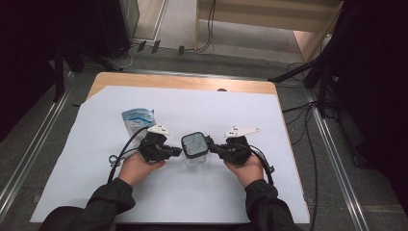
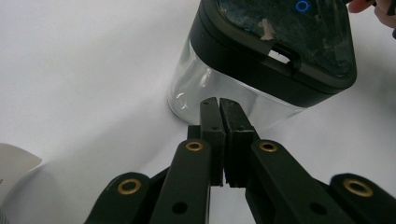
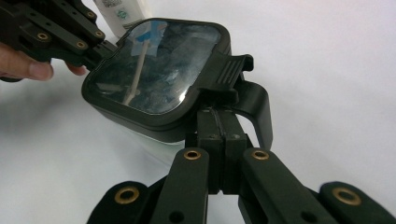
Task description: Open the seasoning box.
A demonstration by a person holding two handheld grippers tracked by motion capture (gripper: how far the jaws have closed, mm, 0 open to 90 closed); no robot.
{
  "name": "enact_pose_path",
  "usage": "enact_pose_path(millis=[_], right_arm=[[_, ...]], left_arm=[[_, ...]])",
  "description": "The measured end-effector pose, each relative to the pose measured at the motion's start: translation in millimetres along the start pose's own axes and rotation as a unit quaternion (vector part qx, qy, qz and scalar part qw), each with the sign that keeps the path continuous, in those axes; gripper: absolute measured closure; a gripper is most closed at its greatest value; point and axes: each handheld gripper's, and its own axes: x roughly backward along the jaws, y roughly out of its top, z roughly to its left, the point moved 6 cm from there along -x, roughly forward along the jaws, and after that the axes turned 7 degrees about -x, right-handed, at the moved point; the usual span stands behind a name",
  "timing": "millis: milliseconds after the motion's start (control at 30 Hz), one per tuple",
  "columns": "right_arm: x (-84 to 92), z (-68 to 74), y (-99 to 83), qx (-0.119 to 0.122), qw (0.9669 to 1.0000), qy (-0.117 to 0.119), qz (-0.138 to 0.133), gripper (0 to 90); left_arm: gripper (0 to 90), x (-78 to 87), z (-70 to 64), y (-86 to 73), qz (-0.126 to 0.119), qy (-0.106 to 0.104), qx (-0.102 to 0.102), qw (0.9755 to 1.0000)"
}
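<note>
Closed left gripper (image 2: 219, 105) and closed right gripper (image 3: 219, 114), nothing clamped, are being pressed against container (image 1: 195, 149) mid-sheet (image 1: 202, 202); lid (image 3: 154, 65) is being worked. Next: latch tab (image 3: 231, 67) likely needs lifting.

Dark long sleeves (image 1: 108, 199) are worn down to the wrists. Each gripper, left (image 1: 179, 152) and right (image 1: 211, 147), is built of black linked bars pinned with brass rivets (image 2: 194, 146), topped by a pale three-cornered plate (image 1: 241, 131) and trailed by a black cable (image 1: 126, 143).
</note>
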Motion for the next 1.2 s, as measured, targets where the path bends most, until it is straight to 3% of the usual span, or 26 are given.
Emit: enact_pose_path(millis=[467, 667, 833, 933, 967, 1000, 1100, 1133, 1200], right_arm=[[8.7, 5.2, -10.1, -0.013, 0.9999, -0.002, -0.001, 90.0], [10.6, 4.3, -13.5, -0.012, 0.9999, -0.001, 0.007, 90.0], [19.7, 0.6, -12.4, -0.008, 0.9999, -0.006, -0.003, 90.0], [25.5, -6.5, -12.2, -0.015, 0.9997, -0.015, -0.011, 90.0], [25.5, -6.5, -12.2, -0.015, 0.9997, -0.015, -0.011, 90.0], [26.8, -8.6, -12.5, -0.017, 0.9996, -0.017, -0.013, 90.0], [27.5, -10.2, -12.7, -0.016, 0.9996, -0.021, -0.014, 90.0], [27.6, -11.4, -12.9, -0.016, 0.9995, -0.024, -0.015, 90.0], [27.5, -11.6, -13.3, -0.017, 0.9995, -0.023, -0.014, 90.0]], left_arm=[[88.9, -7.0, 5.5, 6.3, -0.011, -0.009, -0.003, 0.9999], [85.4, -3.4, 7.4, 10.7, -0.014, -0.011, -0.024, 0.9995], [75.8, 9.0, 6.2, 12.3, -0.020, -0.012, -0.043, 0.9988], [58.6, 14.4, 3.8, 13.3, -0.024, -0.023, -0.049, 0.9983], [58.6, 16.3, 2.7, 14.0, -0.027, -0.024, -0.050, 0.9981], [50.7, 17.7, 2.3, 15.1, -0.032, -0.027, -0.052, 0.9977], [43.2, 21.5, 1.4, 17.4, -0.043, -0.036, -0.052, 0.9970], [35.0, 22.1, 1.5, 17.8, -0.044, -0.037, -0.053, 0.9969], [32.6, 23.1, 1.2, 19.0, -0.050, -0.033, -0.059, 0.9965]])
